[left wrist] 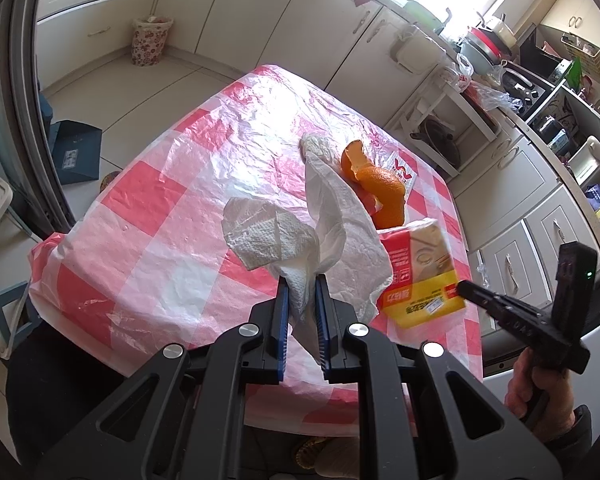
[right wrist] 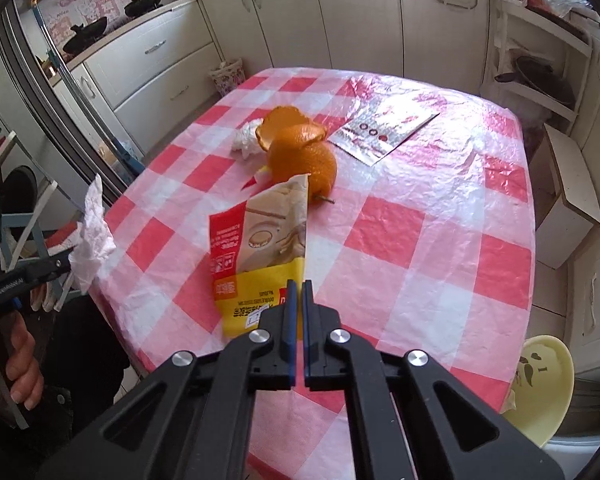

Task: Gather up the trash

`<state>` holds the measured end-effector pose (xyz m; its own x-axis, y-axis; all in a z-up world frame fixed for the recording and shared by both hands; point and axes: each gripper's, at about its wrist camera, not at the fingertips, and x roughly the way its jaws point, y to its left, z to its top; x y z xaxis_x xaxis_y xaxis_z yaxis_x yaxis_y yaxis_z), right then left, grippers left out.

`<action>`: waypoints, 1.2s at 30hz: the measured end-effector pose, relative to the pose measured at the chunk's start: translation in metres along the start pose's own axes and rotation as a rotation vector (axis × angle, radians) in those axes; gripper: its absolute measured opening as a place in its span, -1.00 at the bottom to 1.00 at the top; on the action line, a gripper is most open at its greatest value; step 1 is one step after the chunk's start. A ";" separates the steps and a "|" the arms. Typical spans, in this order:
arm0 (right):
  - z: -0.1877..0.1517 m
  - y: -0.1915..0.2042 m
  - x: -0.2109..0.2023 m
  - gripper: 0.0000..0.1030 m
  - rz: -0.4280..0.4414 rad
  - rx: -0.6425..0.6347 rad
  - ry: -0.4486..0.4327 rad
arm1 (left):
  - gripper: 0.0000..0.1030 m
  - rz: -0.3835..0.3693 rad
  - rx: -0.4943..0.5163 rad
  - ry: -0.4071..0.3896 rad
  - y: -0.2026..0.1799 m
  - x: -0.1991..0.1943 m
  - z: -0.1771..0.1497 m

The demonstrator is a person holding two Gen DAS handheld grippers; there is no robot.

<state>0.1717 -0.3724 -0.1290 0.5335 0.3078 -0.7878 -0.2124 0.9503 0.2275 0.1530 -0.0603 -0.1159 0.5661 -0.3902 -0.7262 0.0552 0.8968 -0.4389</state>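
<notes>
Trash lies scattered over our worktop (right wrist: 440, 216), a table under a crinkled red-and-white checked plastic sheet, the largest thing in both views. Next in size comes the white crumpled paper towel (left wrist: 300, 248), which we hold lifted above the near edge of the worktop in our left hand-held gripper (left wrist: 302, 292); its 2 blue pads are pressed onto the towel's lower fold, and the rest fans up and outward. Our right hand-held gripper (right wrist: 297, 292) is clamped on the yellow bottom edge of a flat red, yellow and beige paper food packet (right wrist: 256, 248), which tilts up from the worktop with its torn corner pointing toward the peel. From the left wrist view that packet (left wrist: 420, 272) sits just right of the towel, with the right hand-held gripper (left wrist: 466, 290) at its lower corner.

Behind the packet rests a curled orange citrus peel (right wrist: 300, 152), open at its top, a small stem poking out near its base. Further back and to the right lies a flat silvery foil wrapper with red dots (right wrist: 384, 132), apart from the peel. Smallest of the 5 pieces is a white wadded tissue ball (right wrist: 246, 140), touching the peel's left side.
</notes>
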 end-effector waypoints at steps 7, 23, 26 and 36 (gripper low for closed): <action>-0.002 -0.043 -0.052 -0.96 -0.050 0.109 -0.118 | -0.77 -0.045 0.048 0.000 -0.022 -0.003 0.002; -0.063 -0.184 -0.133 -0.96 -0.304 0.460 -0.170 | -0.77 -0.191 0.186 0.099 -0.108 0.038 -0.015; -0.073 -0.201 -0.131 -0.96 -0.380 0.474 -0.109 | -0.77 -0.209 0.207 0.116 -0.121 0.045 -0.019; -0.103 -0.264 -0.055 -0.90 -0.500 0.537 0.258 | -0.77 -0.321 0.328 0.165 -0.205 0.064 -0.039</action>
<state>0.1146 -0.6450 -0.2047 0.2405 -0.1207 -0.9631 0.4643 0.8856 0.0049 0.1458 -0.2767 -0.0927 0.3415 -0.6621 -0.6671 0.4767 0.7337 -0.4841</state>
